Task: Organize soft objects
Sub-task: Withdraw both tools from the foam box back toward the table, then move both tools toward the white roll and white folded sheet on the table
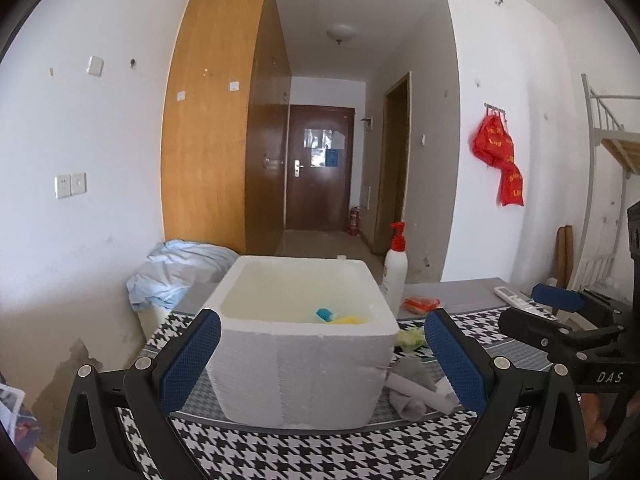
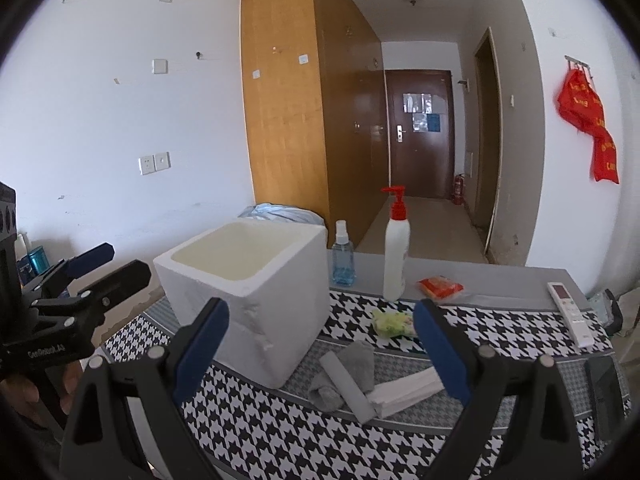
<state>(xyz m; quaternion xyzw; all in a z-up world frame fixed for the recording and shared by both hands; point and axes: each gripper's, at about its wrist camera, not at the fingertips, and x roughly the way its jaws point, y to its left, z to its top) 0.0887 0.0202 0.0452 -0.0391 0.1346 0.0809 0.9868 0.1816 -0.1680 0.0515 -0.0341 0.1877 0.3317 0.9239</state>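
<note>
A white foam box (image 1: 304,364) stands on the houndstooth tablecloth (image 1: 360,452); blue and yellow soft things (image 1: 340,317) lie inside it. It also shows in the right wrist view (image 2: 256,308). A grey cloth (image 2: 352,372) with a grey strip, a folded white cloth (image 2: 404,392) and a green-yellow soft item (image 2: 394,322) lie right of the box. My left gripper (image 1: 320,364) is open and empty, straddling the box's near face. My right gripper (image 2: 320,352) is open and empty, just short of the grey cloth.
A white pump bottle (image 2: 396,256) with a red top, a blue spray bottle (image 2: 343,256), an orange packet (image 2: 440,288) and a white remote (image 2: 570,312) stand along the table's far side. A dark phone (image 2: 604,392) lies at the right. A blue-bagged bin (image 1: 176,276) stands behind the box.
</note>
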